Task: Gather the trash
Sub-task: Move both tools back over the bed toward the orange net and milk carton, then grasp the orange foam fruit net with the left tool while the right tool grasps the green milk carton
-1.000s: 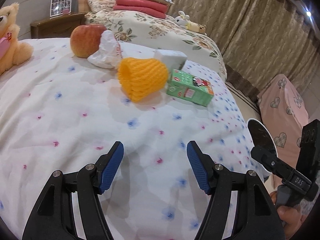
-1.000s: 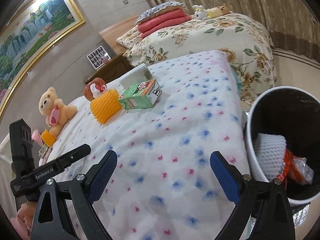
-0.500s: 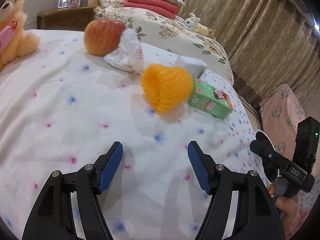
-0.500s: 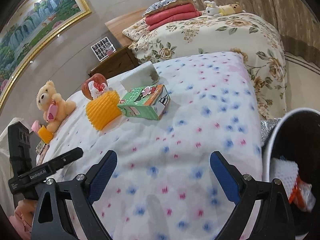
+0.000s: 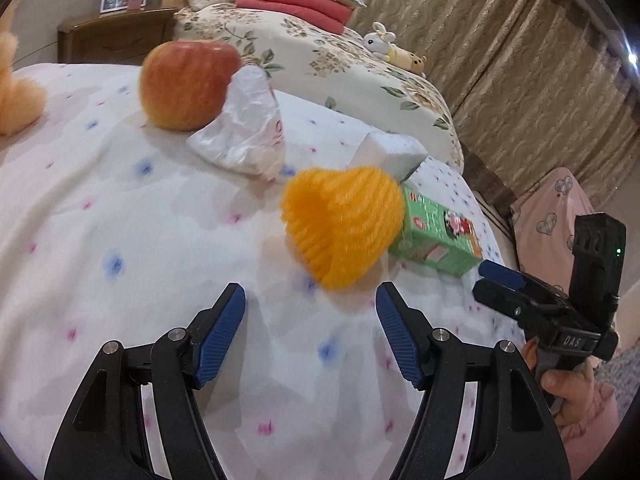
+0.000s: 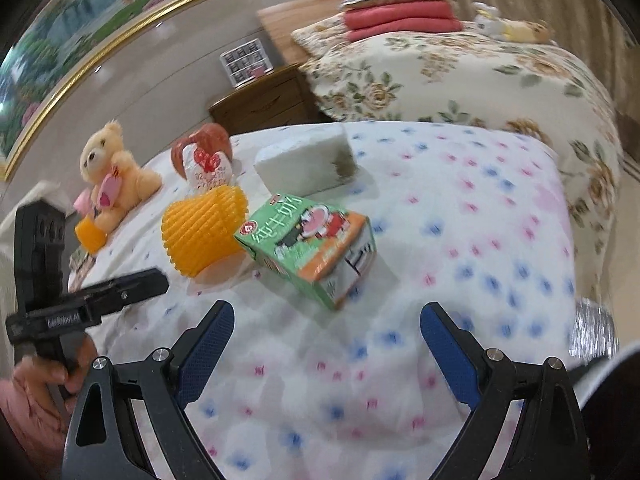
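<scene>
Both grippers have closed in on the trash lying on the bed (image 5: 120, 264). The left gripper (image 5: 310, 330), jaws apart and empty, faces the orange foam net (image 5: 344, 220); the right gripper (image 6: 326, 350), likewise apart, faces the green carton (image 6: 308, 240), ready to grab.

Soft indoor light gives faint shadows. A bright lamp spot flares on the curtain (image 5: 632, 57). Fisheye distortion curves both views, with black corner vignetting. The right wrist view shows motion blur; the orange foam net (image 5: 344, 224) is slightly smeared
</scene>
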